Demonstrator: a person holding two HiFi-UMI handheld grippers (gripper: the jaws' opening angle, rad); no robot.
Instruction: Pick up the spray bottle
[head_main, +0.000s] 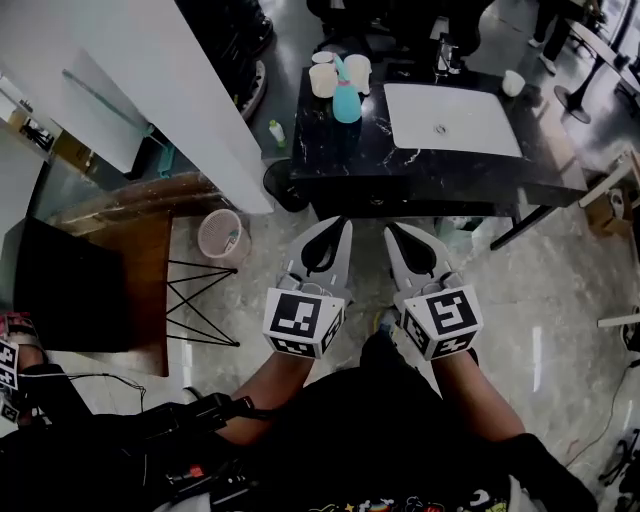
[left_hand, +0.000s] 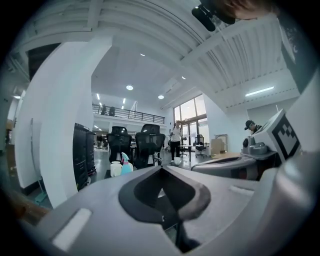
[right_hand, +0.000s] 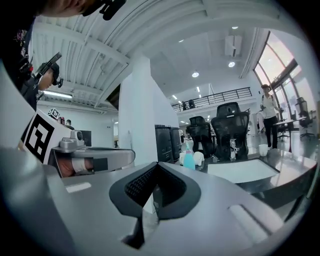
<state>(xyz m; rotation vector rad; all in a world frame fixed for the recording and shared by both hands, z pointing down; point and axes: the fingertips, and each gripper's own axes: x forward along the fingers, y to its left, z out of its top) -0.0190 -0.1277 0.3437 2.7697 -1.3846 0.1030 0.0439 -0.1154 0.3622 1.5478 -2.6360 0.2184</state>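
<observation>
jaws of the left gripper (head_main: 345, 223) are together at the tips with nothing between them, and its own view shows the same (left_hand: 161, 169). the right gripper (head_main: 392, 231) is likewise closed and empty, its tips meeting in its own view (right_hand: 156, 165). both are held low and close to the body, side by side, over bare floor and well short of the counter (head_main: 340, 160).

the bottle (head_main: 346, 101) stands upright on the counter's far left part, long axis vertical, spray head on top. it sits just beside two cups (head_main: 323, 80), and whether it touches them cannot be told. from the head view it lies almost straight ahead of the left gripper and ahead-left of the right one, so the left looks better placed for the reach. the sink (head_main: 452, 120) is to its right, clear of that path.

in the left gripper view the bottle (left_hand: 126, 165) shows left of the jaw line, in the right gripper view (right_hand: 188, 159) a little right of it. its base is cut off by the gripper bodies in both. which way the nozzle faces is too small to read, and a side grasp on the body would probably need the jaws opened first.
</observation>
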